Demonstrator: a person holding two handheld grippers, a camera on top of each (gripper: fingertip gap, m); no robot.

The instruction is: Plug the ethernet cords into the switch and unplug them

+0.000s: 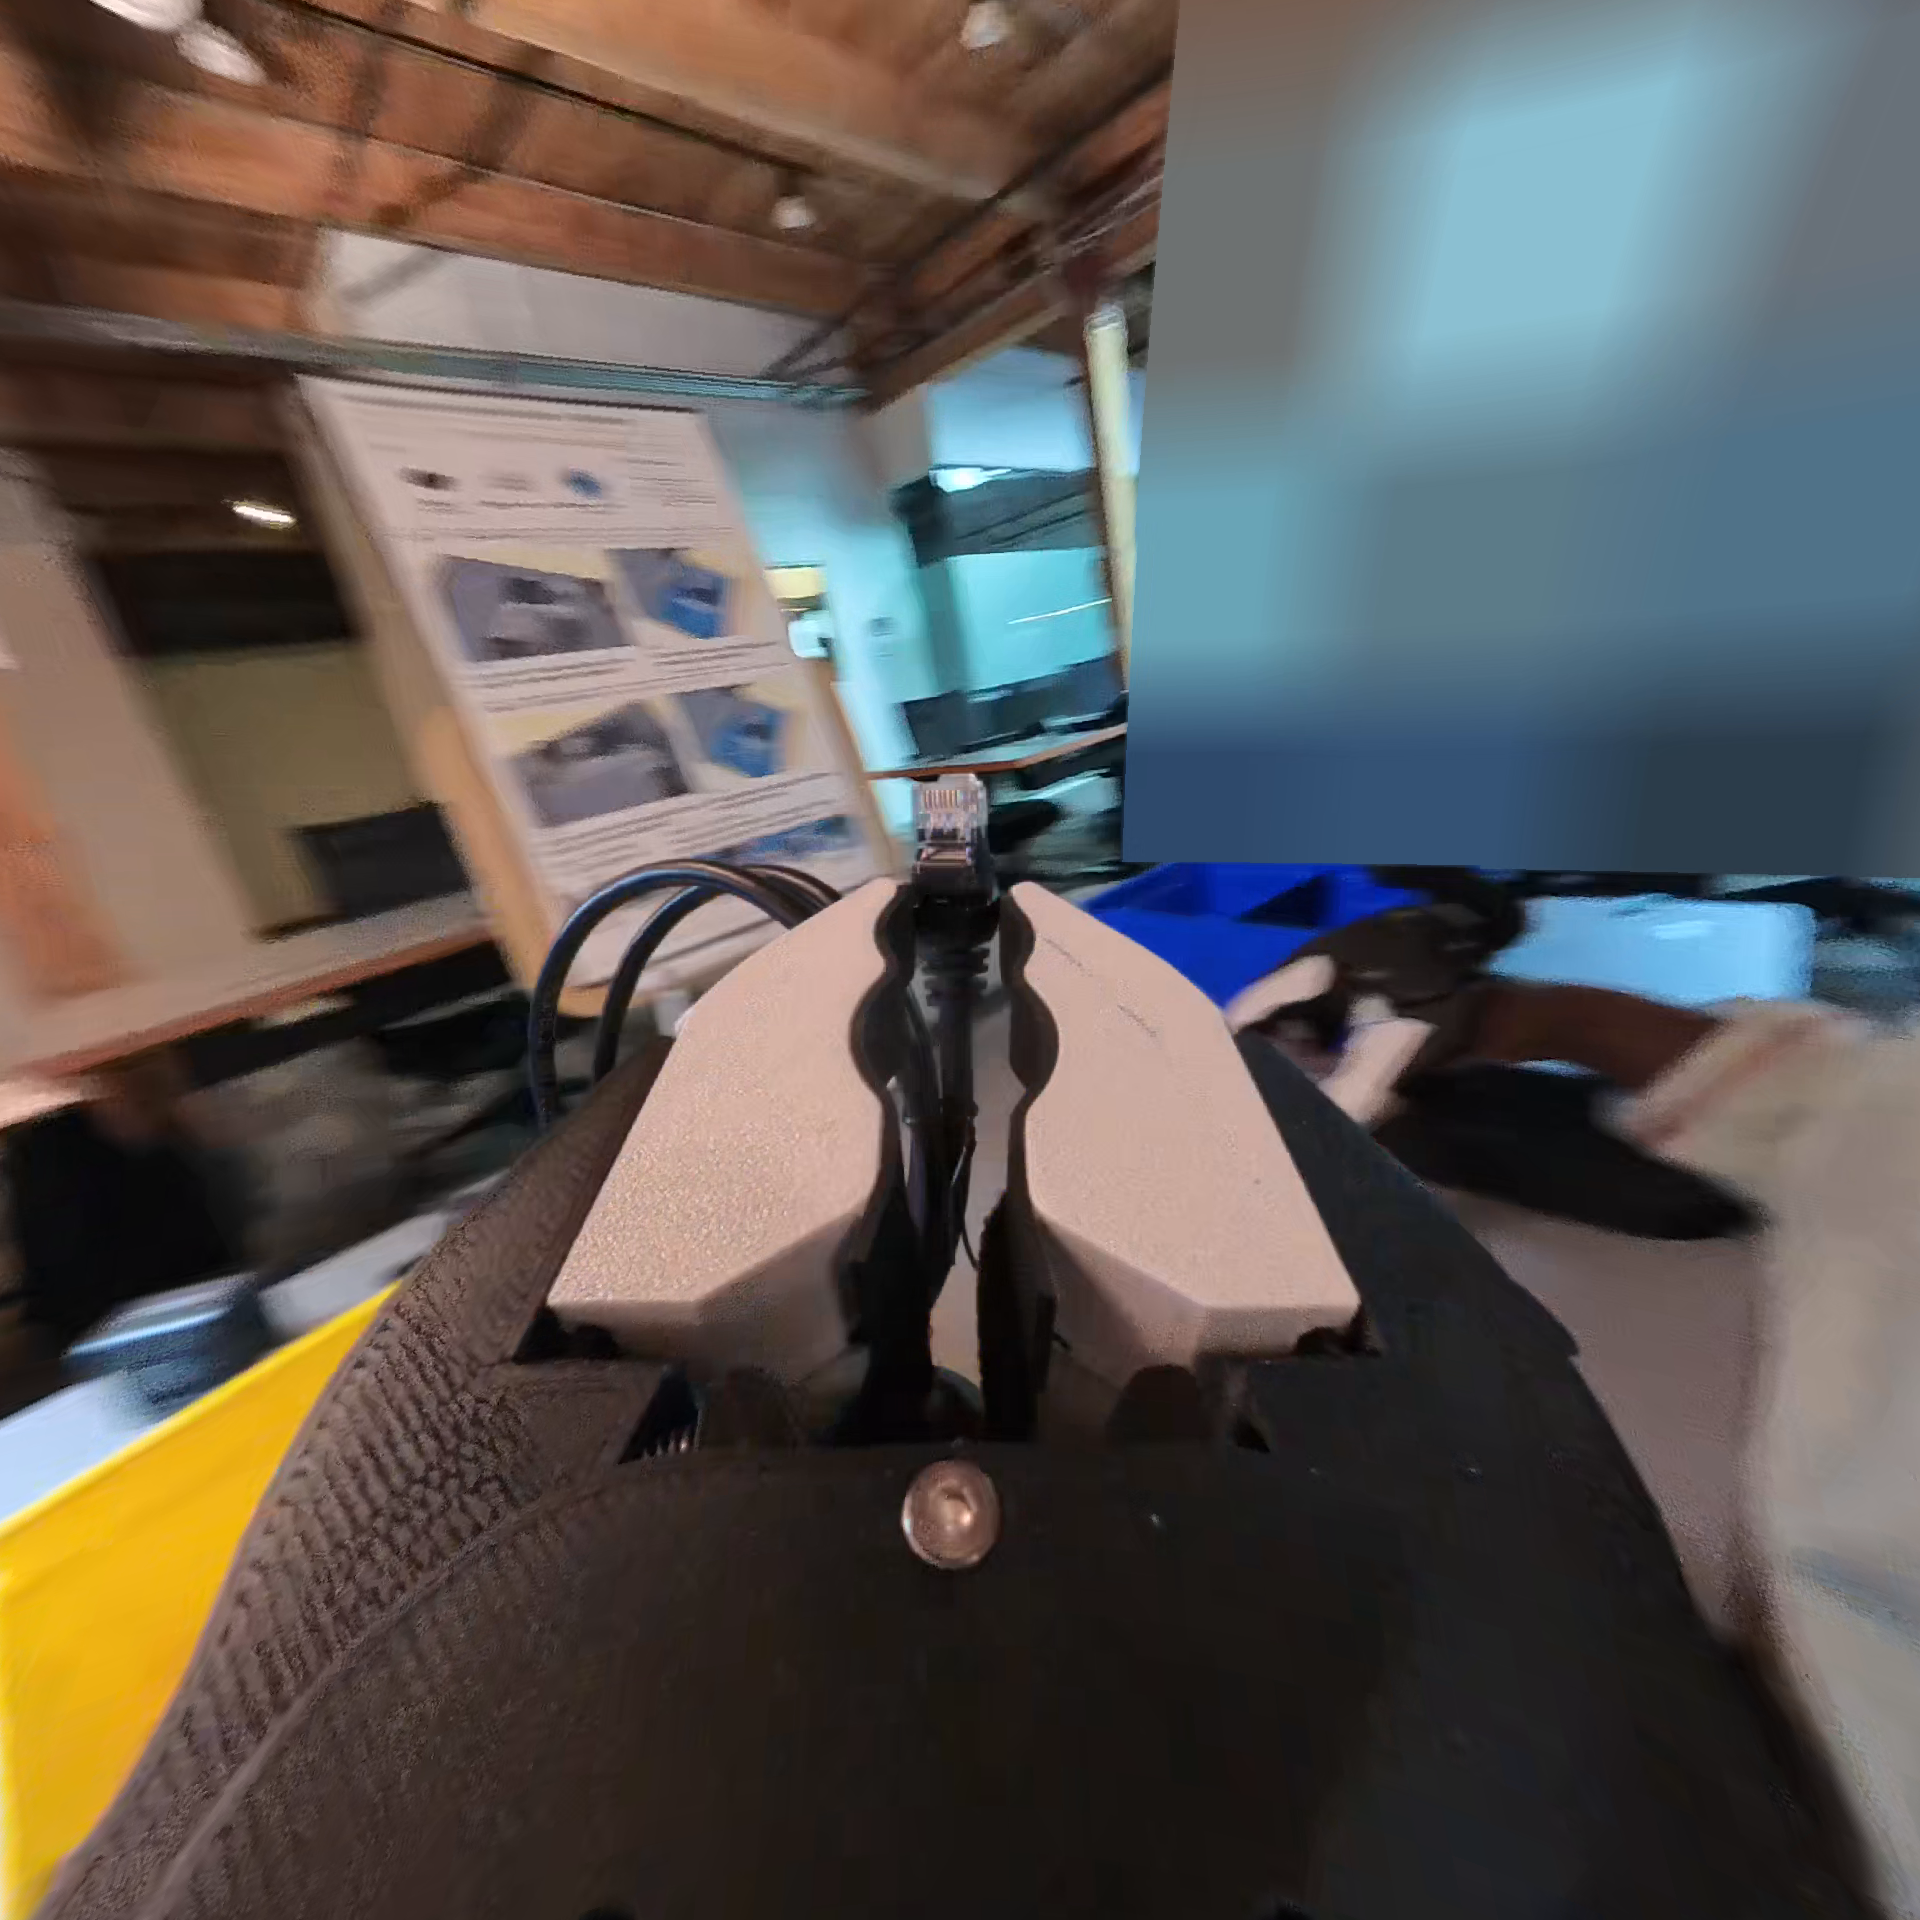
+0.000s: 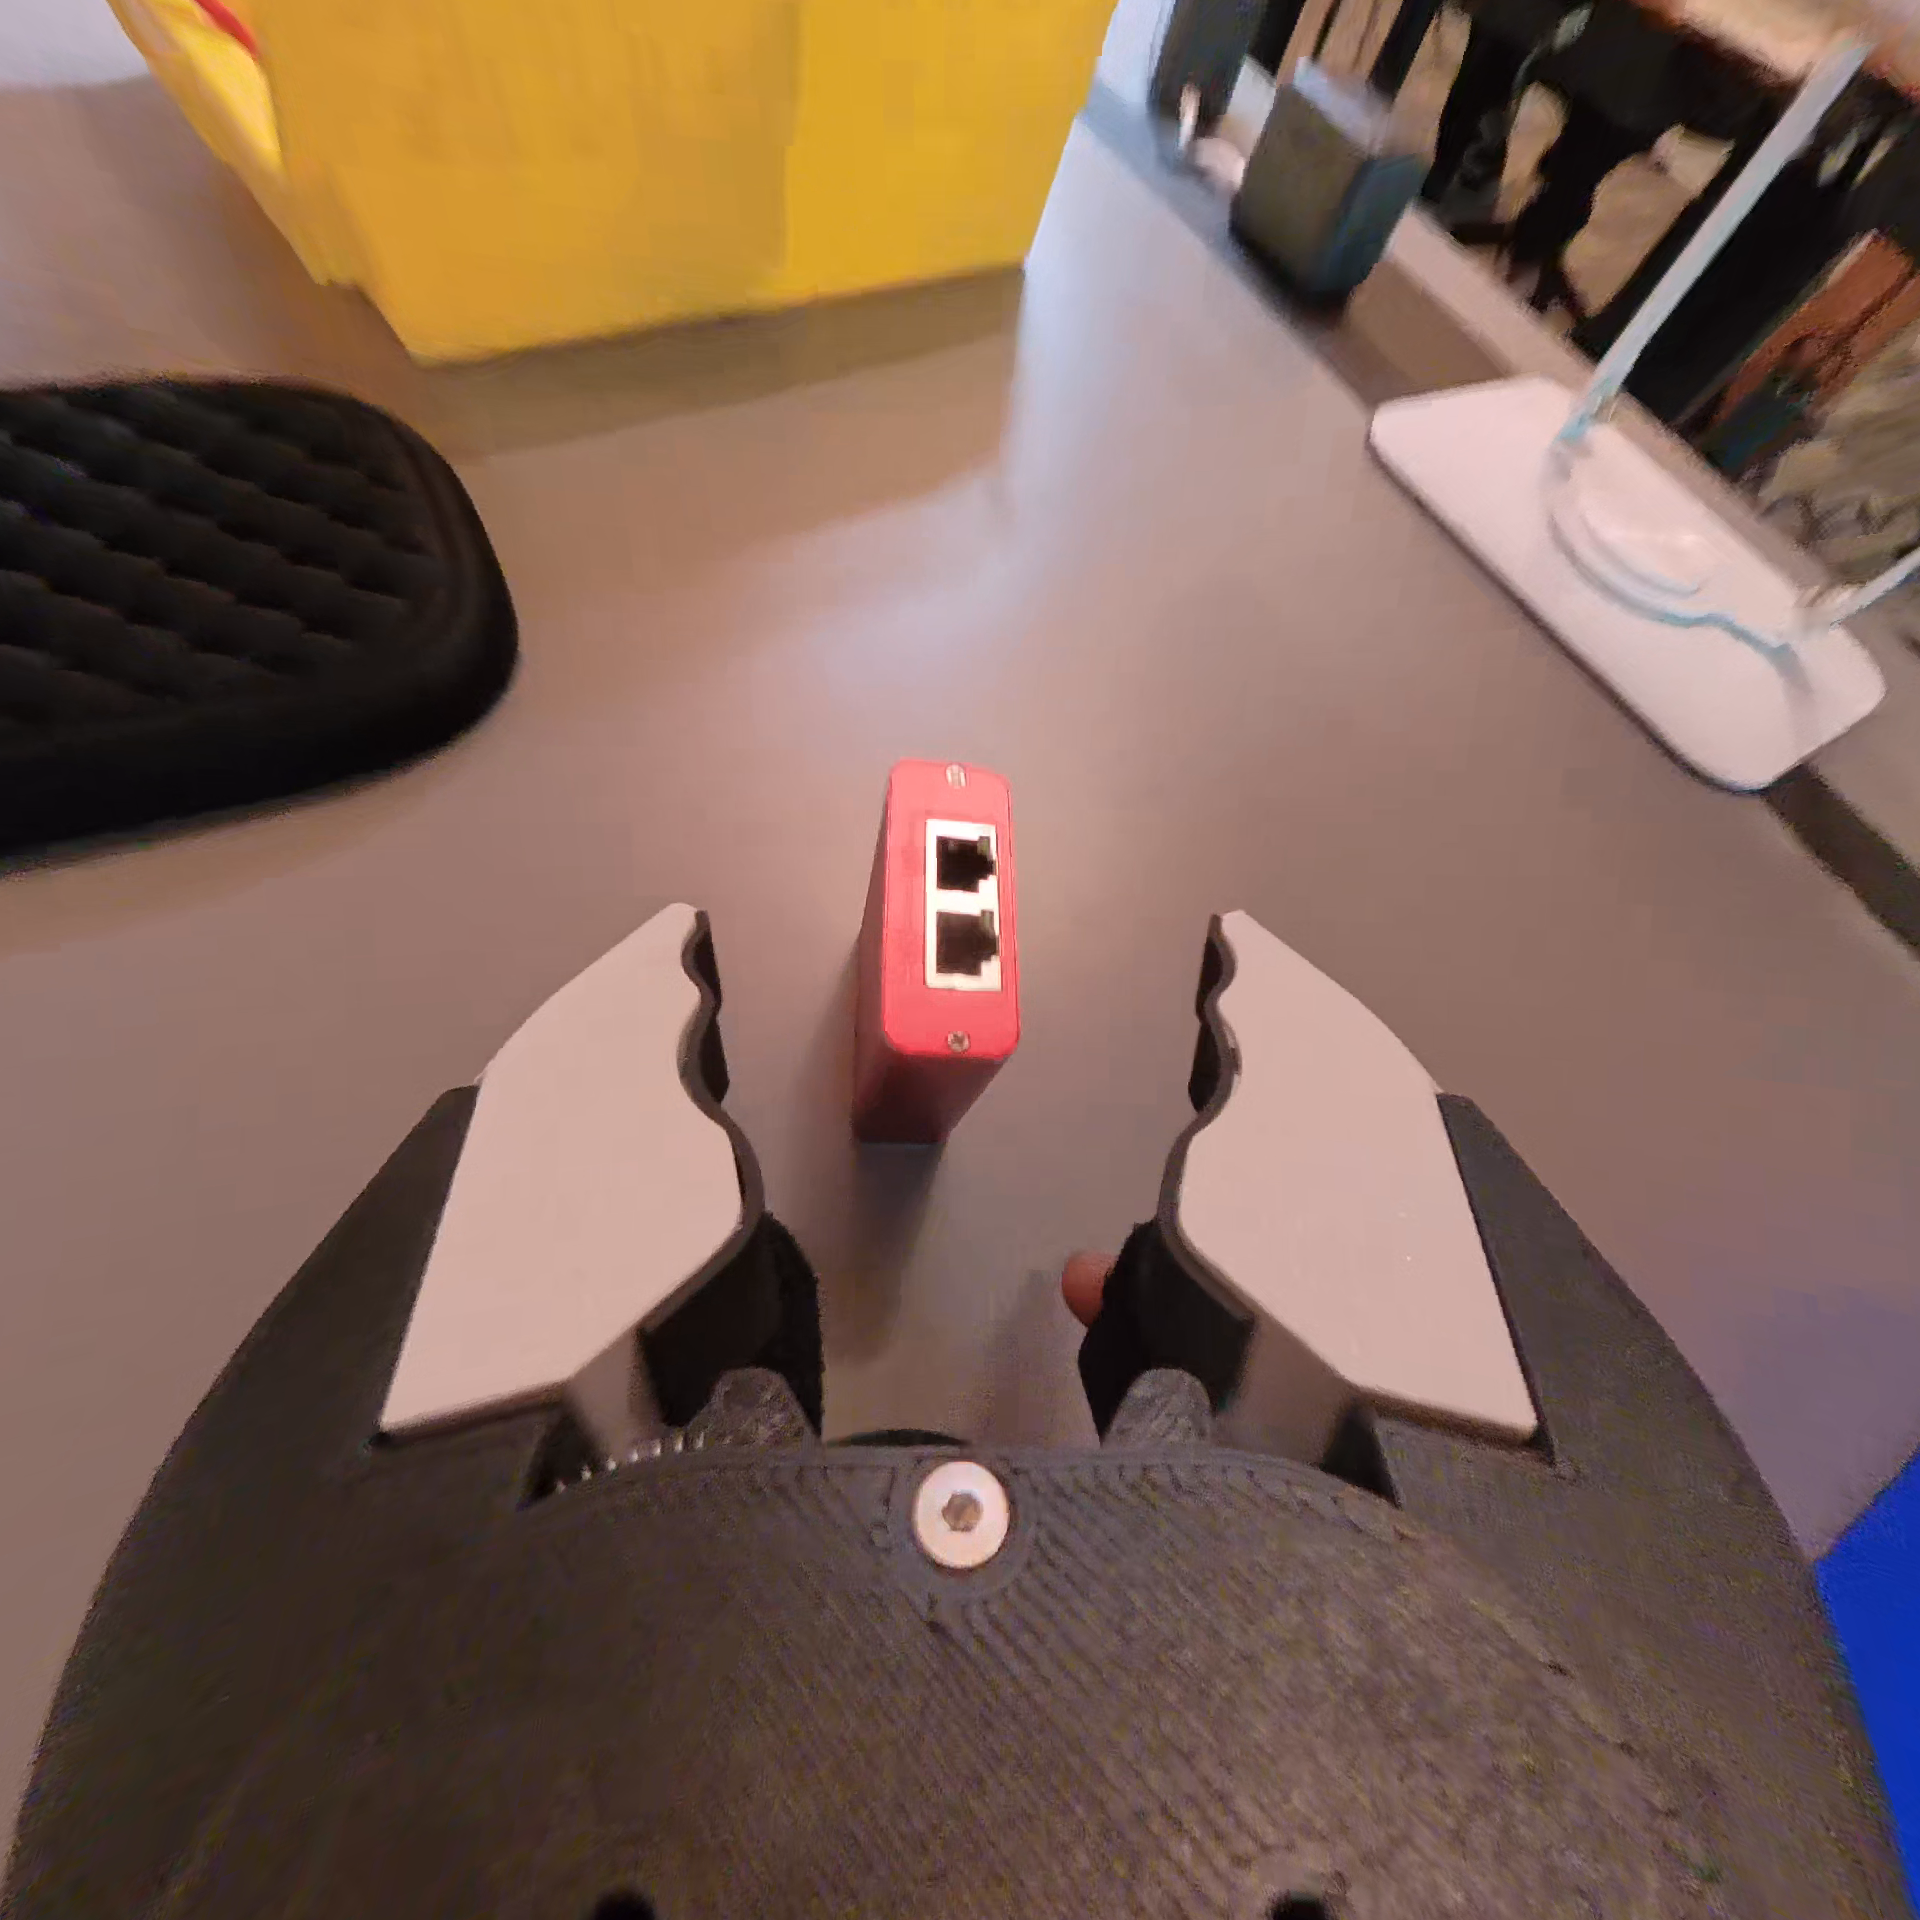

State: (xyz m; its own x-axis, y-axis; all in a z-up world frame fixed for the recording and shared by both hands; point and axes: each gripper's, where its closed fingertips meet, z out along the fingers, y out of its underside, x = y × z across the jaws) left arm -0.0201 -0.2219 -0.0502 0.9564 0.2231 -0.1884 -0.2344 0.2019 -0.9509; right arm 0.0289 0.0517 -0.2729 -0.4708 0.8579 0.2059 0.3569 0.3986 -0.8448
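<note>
My left gripper (image 1: 951,894) is shut on a black ethernet cord (image 1: 948,997), held up in the air. Its clear plug (image 1: 948,810) sticks out past the fingertips and the cord loops back to the left (image 1: 623,925). In the right wrist view a small red switch (image 2: 940,951) stands on end on the grey table (image 2: 1195,623), with two empty ports (image 2: 963,904) facing up at me. My right gripper (image 2: 956,925) is open and empty, with the switch between and below the fingertips, not touching them.
A yellow bin (image 2: 644,156) stands at the far side of the table, and its edge shows in the left wrist view (image 1: 135,1538). A black quilted pad (image 2: 208,592) lies at the left. A white monitor stand base (image 2: 1621,582) sits at the right. A blue bin (image 1: 1205,925) stands behind. Left tips to right tips: about 35 cm. The white monitor stand base (image 2: 1621,582) sits 35 cm or so from the ends of my right fingers.
</note>
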